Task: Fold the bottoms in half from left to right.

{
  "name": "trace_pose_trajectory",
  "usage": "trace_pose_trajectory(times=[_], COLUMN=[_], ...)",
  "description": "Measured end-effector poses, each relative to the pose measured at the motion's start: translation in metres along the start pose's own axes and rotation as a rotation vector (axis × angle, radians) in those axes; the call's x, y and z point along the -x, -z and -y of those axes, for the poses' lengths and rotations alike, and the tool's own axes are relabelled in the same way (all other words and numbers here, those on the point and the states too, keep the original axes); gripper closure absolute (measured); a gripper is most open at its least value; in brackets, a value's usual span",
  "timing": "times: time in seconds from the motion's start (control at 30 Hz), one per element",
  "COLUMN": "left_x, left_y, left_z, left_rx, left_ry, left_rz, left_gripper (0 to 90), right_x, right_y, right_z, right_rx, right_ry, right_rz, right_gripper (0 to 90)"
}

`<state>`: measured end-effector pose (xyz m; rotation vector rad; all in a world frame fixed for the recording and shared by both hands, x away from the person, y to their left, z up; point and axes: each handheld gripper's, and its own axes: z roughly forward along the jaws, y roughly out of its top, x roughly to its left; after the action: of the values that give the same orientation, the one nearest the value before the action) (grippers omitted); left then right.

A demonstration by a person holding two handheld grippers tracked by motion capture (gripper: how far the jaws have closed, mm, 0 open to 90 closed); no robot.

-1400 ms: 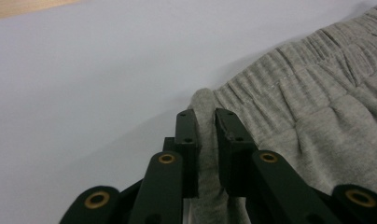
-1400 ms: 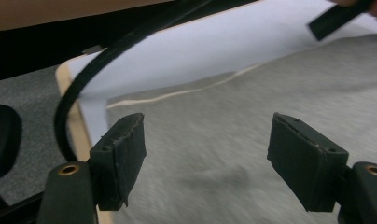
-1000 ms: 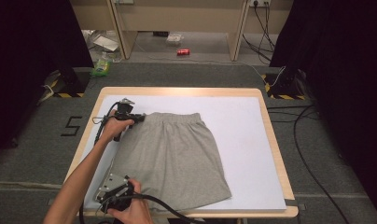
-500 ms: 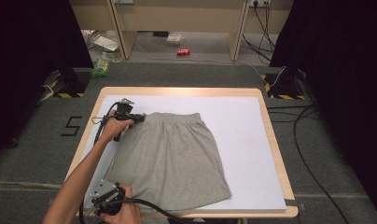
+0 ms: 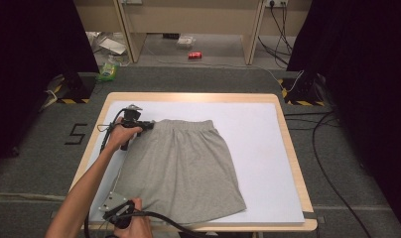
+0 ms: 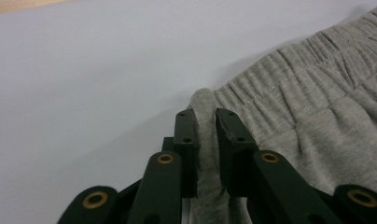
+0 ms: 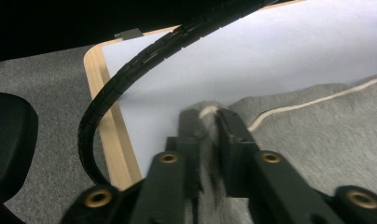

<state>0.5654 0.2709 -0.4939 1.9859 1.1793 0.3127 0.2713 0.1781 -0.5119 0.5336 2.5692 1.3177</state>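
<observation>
Both tongs pinch cloth. Left tongs (image 6: 206, 140) are pressed onto a fold at the waistband corner of the grey shorts (image 5: 181, 166); in the high view they sit at the far left corner of the garment (image 5: 148, 125). Right tongs (image 7: 207, 140) are clamped on the near left hem corner, a pale seam line running off beside them; from above they lie at the counter's near edge (image 5: 123, 214).

Shorts lie flat on the white sheet covering the counter (image 5: 283, 124), left of centre, waistband far, hem near.

Change over the last second: the right hand (image 5: 136, 225) has slid a little left and nearer along the near edge, drawing its hem corner with it. Left hand (image 5: 120, 136) and waistband corner look unmoved. Cloth outline otherwise the same.

Reading: both left-side corners are now held, so a lift and fold across toward the right looks ready to start. No fold begun yet.

Hard to make out: right tongs' jaws are blurred in their own view, so depth of bite on the hem is unclear. Near edge of the counter is cut off by the frame. Cable (image 7: 130, 70) crosses the right gripper view.
</observation>
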Motion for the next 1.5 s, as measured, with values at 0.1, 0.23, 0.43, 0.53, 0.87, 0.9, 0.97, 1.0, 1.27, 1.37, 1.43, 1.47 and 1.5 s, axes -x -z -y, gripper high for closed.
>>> trace_pose_trajectory(times=[0.1, 0.23, 0.43, 0.53, 0.87, 0.9, 0.97, 1.0, 1.27, 1.37, 1.43, 1.47, 1.5], left_x=[0.001, 0.005, 0.010, 0.013, 0.032, 0.035, 0.045, 0.045, 0.082, 0.091, 0.103, 0.107, 0.110], left_y=[0.000, 0.000, 0.005, 0.010, 0.028, 0.029, 0.030, 0.030, 0.022, 0.019, 0.015, 0.014, 0.012], left_z=[-0.001, -0.006, -0.014, -0.020, -0.049, -0.053, -0.062, -0.062, -0.086, -0.091, -0.097, -0.099, -0.101], left_rx=[-0.007, -0.035, -0.036, -0.027, -0.001, 0.004, 0.012, 0.012, -0.014, -0.018, -0.024, -0.027, -0.028], left_ry=[-0.009, -0.001, 0.029, 0.034, 0.050, 0.057, 0.063, 0.063, 0.033, 0.025, 0.020, 0.018, 0.017], left_rz=[-0.005, -0.023, -0.030, -0.033, -0.035, -0.031, -0.026, -0.026, -0.027, -0.024, -0.019, -0.019, -0.019], left_gripper=[79.0, 81.1, 83.0, 83.2, 83.1, 83.1, 83.1, 83.1, 82.9, 82.9, 82.8, 82.8, 82.8], right_x=[0.003, 0.006, 0.015, 0.017, 0.035, 0.035, 0.041, 0.041, 0.063, 0.066, 0.071, 0.072, 0.074], right_y=[0.003, 0.011, 0.029, 0.036, 0.091, 0.091, 0.108, 0.108, 0.169, 0.181, 0.198, 0.203, 0.208], right_z=[0.000, -0.002, -0.008, -0.009, -0.016, -0.016, -0.016, -0.016, 0.007, 0.013, 0.024, 0.027, 0.031], right_rx=[-0.002, 0.023, 0.060, 0.069, 0.158, 0.158, 0.172, 0.172, 0.235, 0.245, 0.255, 0.258, 0.261], right_ry=[-0.006, -0.002, -0.015, -0.017, -0.043, -0.043, -0.047, -0.047, -0.104, -0.114, -0.132, -0.137, -0.142], right_rz=[-0.012, -0.018, -0.014, -0.016, 0.004, 0.004, 0.019, 0.019, 0.084, 0.102, 0.125, 0.133, 0.140], right_gripper=[83.0, 83.1, 83.1, 83.1, 83.1, 83.1, 83.1, 83.1, 83.1, 83.1, 83.1, 83.1, 83.1])
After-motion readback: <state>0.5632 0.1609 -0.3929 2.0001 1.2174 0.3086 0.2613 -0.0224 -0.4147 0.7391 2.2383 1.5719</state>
